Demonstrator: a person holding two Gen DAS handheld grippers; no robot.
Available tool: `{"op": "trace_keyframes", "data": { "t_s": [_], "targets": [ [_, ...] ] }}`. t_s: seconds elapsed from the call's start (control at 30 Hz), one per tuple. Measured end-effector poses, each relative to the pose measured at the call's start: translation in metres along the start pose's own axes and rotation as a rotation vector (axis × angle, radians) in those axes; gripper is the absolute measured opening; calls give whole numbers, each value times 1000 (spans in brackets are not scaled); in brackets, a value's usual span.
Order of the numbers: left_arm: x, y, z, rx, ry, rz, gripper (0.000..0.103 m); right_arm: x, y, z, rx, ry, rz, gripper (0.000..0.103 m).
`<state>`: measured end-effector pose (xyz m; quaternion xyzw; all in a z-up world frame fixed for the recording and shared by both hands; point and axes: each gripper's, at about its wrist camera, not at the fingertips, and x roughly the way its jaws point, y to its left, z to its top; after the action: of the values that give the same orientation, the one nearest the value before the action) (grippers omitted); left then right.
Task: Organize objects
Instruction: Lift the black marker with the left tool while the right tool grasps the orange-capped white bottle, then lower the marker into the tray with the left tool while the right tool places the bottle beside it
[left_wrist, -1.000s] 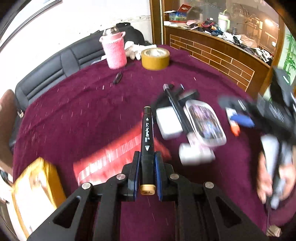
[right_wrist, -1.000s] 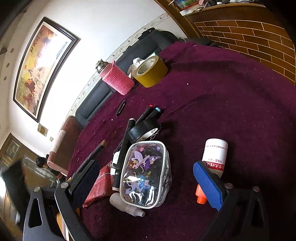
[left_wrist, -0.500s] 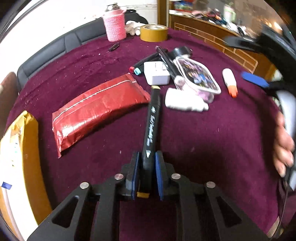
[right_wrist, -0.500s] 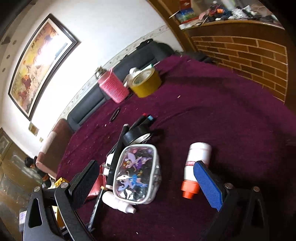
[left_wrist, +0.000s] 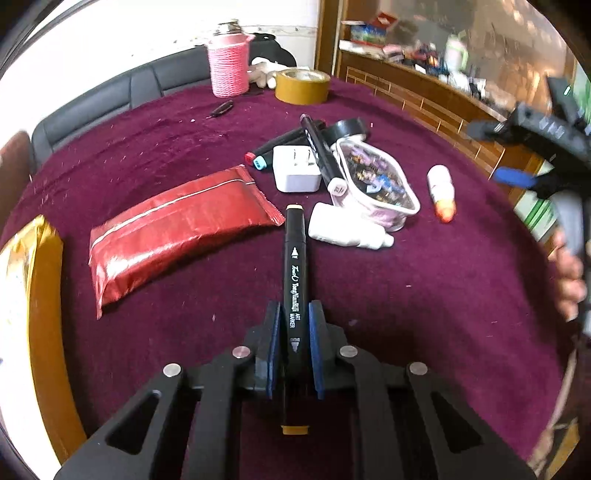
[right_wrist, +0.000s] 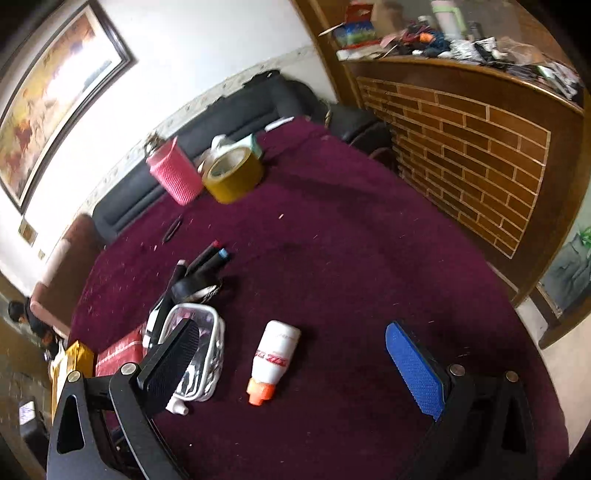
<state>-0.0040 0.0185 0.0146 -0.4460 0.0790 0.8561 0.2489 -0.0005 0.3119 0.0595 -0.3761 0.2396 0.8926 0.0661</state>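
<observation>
My left gripper (left_wrist: 294, 314) is shut on a black art marker (left_wrist: 294, 266) and holds it above the maroon tablecloth (left_wrist: 424, 295), pointing at the pile. The pile holds a clear printed pouch (left_wrist: 373, 181), a white charger block (left_wrist: 295, 168), a white bottle (left_wrist: 343, 227), more markers (left_wrist: 317, 151) and a black tape roll (left_wrist: 349, 129). A white tube with an orange cap (left_wrist: 441, 192) lies to the right; in the right wrist view (right_wrist: 273, 360) it lies between the fingers of my open, empty right gripper (right_wrist: 299, 354), which hovers above it. The pouch (right_wrist: 207, 347) is partly hidden by the left finger.
A red foil packet (left_wrist: 173, 225) lies left of the pile, a yellow package (left_wrist: 29, 295) at the table's left edge. A pink cup (left_wrist: 228, 66) and a brown tape roll (left_wrist: 302, 85) stand at the far edge. A brick counter (right_wrist: 480, 147) is on the right.
My left gripper has pulled back from the pile with the marker and steadied. My right gripper has risen and swung right, so the orange-capped tube now sits between its fingers.
</observation>
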Motion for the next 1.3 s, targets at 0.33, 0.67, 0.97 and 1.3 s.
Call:
{"op": "trace_keyframes", "data": {
  "t_s": [0.33,0.67,0.97,1.3],
  "targets": [
    [-68,30,-18,-147,-130,-151,14,16,6,-3,27,73,-35,101],
    [-79,50,-32,-223,-149,-141,14,52,23,-29,-9,116,-157,58],
    [-106,83,-53,-327,-186,-88,14,29,21,-39,-5,125,-57,29],
    [-151,127,-89,-456,-251,-6,14,-21,75,-51,-55,139,181,30]
  ]
}}
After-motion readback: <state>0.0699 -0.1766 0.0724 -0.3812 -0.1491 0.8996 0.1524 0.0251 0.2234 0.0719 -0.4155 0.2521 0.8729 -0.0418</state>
